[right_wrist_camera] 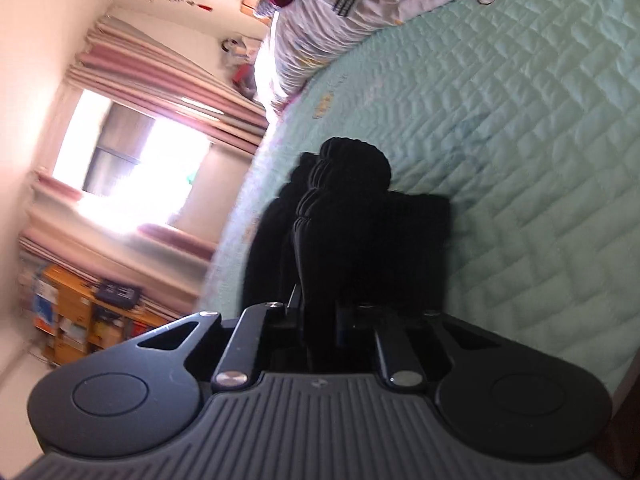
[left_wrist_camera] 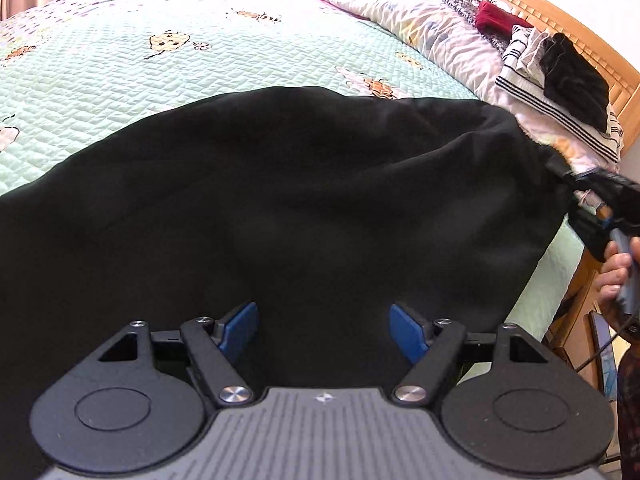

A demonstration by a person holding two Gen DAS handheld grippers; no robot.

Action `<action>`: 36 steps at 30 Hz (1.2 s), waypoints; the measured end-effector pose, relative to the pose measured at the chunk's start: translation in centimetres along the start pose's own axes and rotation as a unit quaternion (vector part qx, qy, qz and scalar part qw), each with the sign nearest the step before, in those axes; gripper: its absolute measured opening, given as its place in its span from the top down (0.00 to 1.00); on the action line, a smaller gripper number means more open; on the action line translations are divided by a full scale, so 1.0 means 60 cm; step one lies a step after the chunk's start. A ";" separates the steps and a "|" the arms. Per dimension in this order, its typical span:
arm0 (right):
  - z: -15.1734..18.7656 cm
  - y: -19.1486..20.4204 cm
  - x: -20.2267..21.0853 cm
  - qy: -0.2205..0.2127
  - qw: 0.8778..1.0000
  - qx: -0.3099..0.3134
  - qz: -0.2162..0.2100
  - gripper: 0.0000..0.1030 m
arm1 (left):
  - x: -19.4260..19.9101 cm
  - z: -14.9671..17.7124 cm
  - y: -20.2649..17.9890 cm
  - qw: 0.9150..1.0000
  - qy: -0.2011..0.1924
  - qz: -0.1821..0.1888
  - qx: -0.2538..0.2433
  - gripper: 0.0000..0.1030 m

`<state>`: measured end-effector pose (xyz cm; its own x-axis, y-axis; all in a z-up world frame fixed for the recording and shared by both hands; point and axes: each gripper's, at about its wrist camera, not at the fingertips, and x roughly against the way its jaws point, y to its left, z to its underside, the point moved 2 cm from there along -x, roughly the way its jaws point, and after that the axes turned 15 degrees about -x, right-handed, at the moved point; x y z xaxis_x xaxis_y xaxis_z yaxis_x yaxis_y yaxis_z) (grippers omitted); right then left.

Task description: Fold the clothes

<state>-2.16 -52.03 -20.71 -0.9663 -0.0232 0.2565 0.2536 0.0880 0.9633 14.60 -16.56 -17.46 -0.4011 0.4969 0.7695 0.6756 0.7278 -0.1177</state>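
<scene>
- Nearest in the left wrist view, the left gripper (left_wrist_camera: pixel 324 330) hangs with its blue pads (left_wrist_camera: pixel 240 330) spread wide apart, nothing between them; black cloth lies directly under and ahead of the gap.
- That cloth is the black garment (left_wrist_camera: pixel 280 184), spread broad over the quilted bedspread (left_wrist_camera: pixel 120 80). Its long axis runs from about 8 o'clock to 2 o'clock across this view, so the left tool sits at one long edge, near mid-length.
- At 3 o'clock the right gripper (left_wrist_camera: pixel 560 172), held by a hand (left_wrist_camera: pixel 616 272), pinches the garment's gathered end, and the cloth draws into tight creases toward it.
- The right wrist view confirms this: the right tool's fingers are pressed together on a bunched black wad (right_wrist_camera: pixel 344 200), which rises straight ahead at 12 o'clock, lifted off the bedspread.
- My judgement: the right end is already held, so the free edge below the left tool is the nearer thing to take, and any fold would turn across that long axis.
- Farthest, at 1 o'clock, a stack of folded clothes (left_wrist_camera: pixel 560 76) rests by the wooden headboard (left_wrist_camera: pixel 580 28).
</scene>
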 end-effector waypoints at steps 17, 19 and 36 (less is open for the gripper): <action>-0.022 -0.083 0.010 0.043 0.996 -0.062 0.044 0.70 | 0.042 0.013 0.030 0.999 -0.019 0.002 0.037 0.24; -0.012 -0.073 0.026 0.045 0.997 -0.050 0.042 0.58 | 0.068 0.024 0.043 0.998 -0.041 0.007 0.056 0.24; 0.221 0.127 0.006 0.137 0.961 0.238 0.043 0.41 | 0.219 0.135 0.162 0.979 -0.132 -0.006 0.155 0.18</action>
<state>-1.18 -38.15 -14.30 -0.8779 -0.2504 0.4081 0.2207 0.5448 0.8090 10.88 0.86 -13.61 -0.5814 0.5632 0.5872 0.4660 0.8221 -0.3271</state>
